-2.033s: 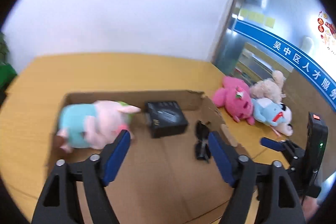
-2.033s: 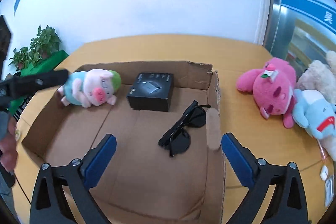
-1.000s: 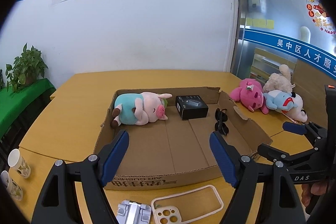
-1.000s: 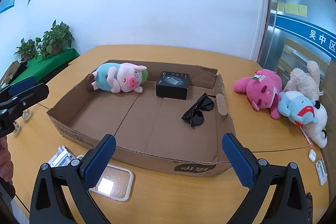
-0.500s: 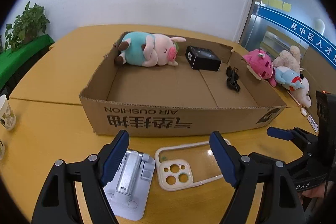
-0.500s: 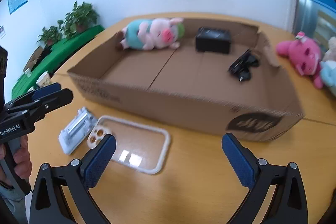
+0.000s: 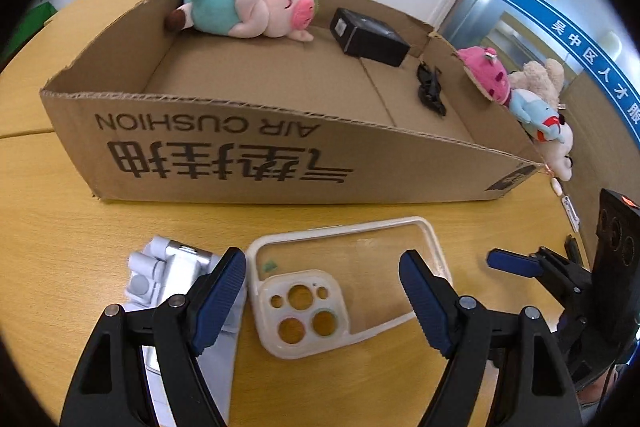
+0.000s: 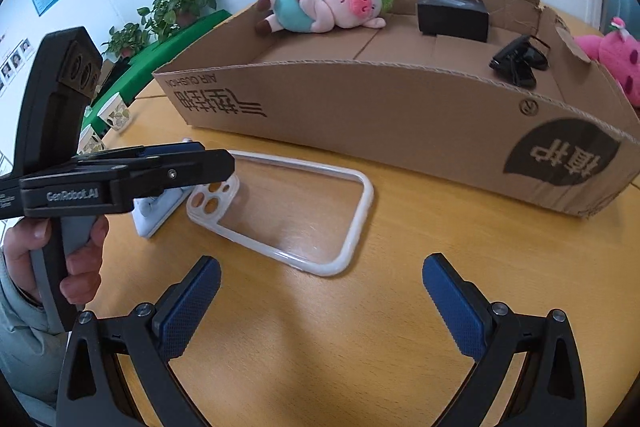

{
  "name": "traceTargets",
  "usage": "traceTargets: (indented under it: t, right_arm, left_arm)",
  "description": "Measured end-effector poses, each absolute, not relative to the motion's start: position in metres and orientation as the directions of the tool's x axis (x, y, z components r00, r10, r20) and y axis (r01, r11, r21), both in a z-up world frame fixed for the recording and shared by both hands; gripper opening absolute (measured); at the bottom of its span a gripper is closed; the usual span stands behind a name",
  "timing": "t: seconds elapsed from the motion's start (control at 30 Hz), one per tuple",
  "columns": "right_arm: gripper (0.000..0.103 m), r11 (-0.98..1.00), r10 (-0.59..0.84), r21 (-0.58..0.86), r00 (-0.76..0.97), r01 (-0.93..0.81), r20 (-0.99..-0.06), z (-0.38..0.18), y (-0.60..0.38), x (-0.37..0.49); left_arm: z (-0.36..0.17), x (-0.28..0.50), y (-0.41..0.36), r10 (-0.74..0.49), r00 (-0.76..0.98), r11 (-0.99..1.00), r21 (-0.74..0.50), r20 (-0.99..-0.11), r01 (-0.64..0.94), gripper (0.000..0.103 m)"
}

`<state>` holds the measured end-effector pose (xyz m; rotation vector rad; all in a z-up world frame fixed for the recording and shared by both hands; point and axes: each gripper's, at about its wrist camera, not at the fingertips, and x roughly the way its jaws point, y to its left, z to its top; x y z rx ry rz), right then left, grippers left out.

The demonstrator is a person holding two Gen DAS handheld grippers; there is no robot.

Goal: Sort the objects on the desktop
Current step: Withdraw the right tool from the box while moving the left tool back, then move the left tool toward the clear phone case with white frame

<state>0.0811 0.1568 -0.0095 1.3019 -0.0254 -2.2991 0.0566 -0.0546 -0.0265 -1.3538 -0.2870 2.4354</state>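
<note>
A clear phone case (image 7: 340, 283) (image 8: 288, 207) lies flat on the wooden table in front of a shallow cardboard box (image 7: 248, 155) (image 8: 400, 115). Beside it on the left lies a white folding stand (image 7: 168, 279) (image 8: 154, 209). My left gripper (image 7: 322, 293) hangs open just above the case's camera end, nothing between its blue pads. My right gripper (image 8: 320, 291) is open over bare table, short of the case. Inside the box lie a plush pig (image 7: 248, 5) (image 8: 332, 5), a black box (image 7: 370, 37) (image 8: 454, 15) and sunglasses (image 7: 430, 89) (image 8: 518, 61).
Pink, beige and blue plush toys (image 7: 520, 95) sit on the table right of the box; the pink one (image 8: 616, 55) shows in the right wrist view. Paper cups (image 8: 114, 117) and potted plants (image 8: 176, 7) stand at the far left. A hand (image 8: 60, 259) holds the left gripper's handle.
Both grippers have pulled back out of the box and sunk toward the table, tilting downward. The phone case and stand now lie close under them. Both stayed open.
</note>
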Motion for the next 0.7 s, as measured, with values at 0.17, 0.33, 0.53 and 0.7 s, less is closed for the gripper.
traceTargets:
  t: [0.17, 0.33, 0.53, 0.7]
  right_arm:
    - [0.102, -0.883, -0.424, 0.266, -0.415, 0.386, -0.805, -0.015, 0.165, 0.079]
    - [0.102, -0.879, -0.434, 0.276, -0.410, 0.390, -0.803, -0.014, 0.161, 0.075]
    - [0.102, -0.874, -0.439, 0.278, -0.404, 0.398, -0.802, -0.014, 0.155, 0.073]
    - [0.102, -0.871, -0.445, 0.283, -0.400, 0.400, -0.801, -0.013, 0.153, 0.068]
  left_arm:
    - [-0.029, 0.057, -0.058, 0.389, -0.489, -0.920, -0.309, -0.780, -0.239, 0.079]
    - [-0.029, 0.056, -0.067, 0.340, -0.504, -0.938, -0.250, -0.794, -0.239, 0.079]
    - [-0.028, 0.051, -0.082, 0.346, -0.487, -0.938, -0.281, -0.802, -0.204, 0.079]
    - [-0.031, 0.046, -0.076, 0.461, -0.424, -0.888, -0.404, -0.780, -0.222, 0.079]
